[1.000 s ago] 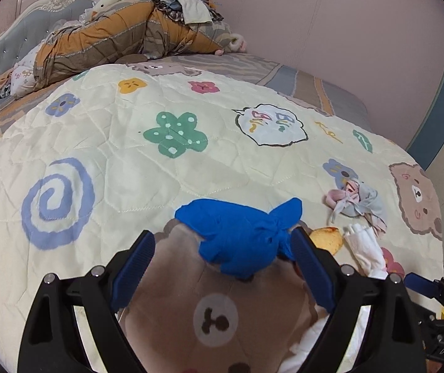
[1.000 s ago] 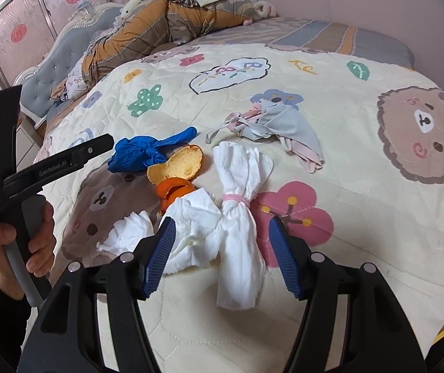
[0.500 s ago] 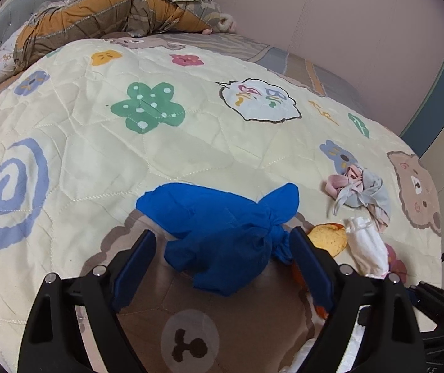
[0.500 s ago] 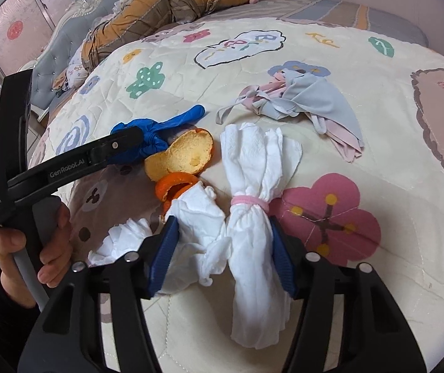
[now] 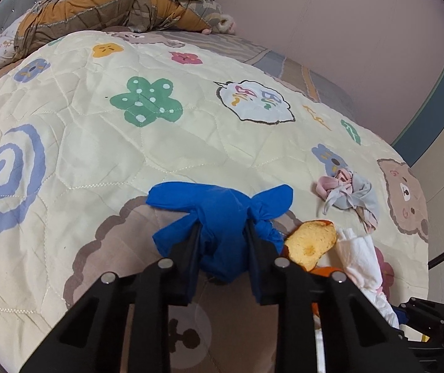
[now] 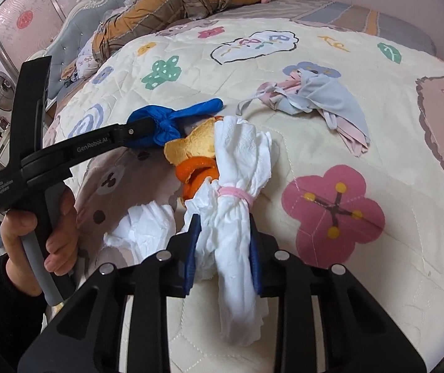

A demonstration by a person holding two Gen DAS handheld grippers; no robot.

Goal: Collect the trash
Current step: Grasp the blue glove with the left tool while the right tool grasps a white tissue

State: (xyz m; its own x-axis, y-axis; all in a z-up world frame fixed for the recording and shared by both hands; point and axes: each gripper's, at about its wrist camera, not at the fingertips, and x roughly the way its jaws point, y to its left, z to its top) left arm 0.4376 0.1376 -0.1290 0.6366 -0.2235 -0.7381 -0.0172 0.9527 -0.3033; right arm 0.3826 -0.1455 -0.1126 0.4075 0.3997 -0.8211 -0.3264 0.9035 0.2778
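My left gripper (image 5: pixel 223 242) has just been closing, and its blue-padded jaws are now pinched on the crumpled blue rubber glove (image 5: pixel 222 208). The glove's knotted middle bulges between the pads, and its loose ends fan out towards ten and two o'clock in the left wrist view. My right gripper (image 6: pixel 223 244) has just been closing too, and it is clamped on the white tissue bundle tied with a pink band (image 6: pixel 237 205). The pads squeeze it just below the band. The bundle's long axis runs straight along the fingers from six to twelve o'clock, its tail hanging back towards me and its flared top pointing away.

Both pieces rest on the cream quilted bedspread with printed bears and flowers (image 6: pixel 330 62), so I judge that neither has been lifted yet. From the right gripper, a piece of orange peel with its pale inside up (image 6: pixel 195 146) lies at eleven o'clock, touching the bundle's top, with a brighter orange curl of peel (image 6: pixel 195 171) just beneath it. A loose crumpled white tissue (image 6: pixel 142 227) sits at nine o'clock, just beside the jaw. A tangle of grey and pink cloth straps (image 6: pixel 321 99) lies well apart at one o'clock. The left gripper comes in from nine o'clock, held in a hand (image 6: pixel 48 236).

The peel is nearer my right gripper, and I expect it to shift when the bundle lifts.
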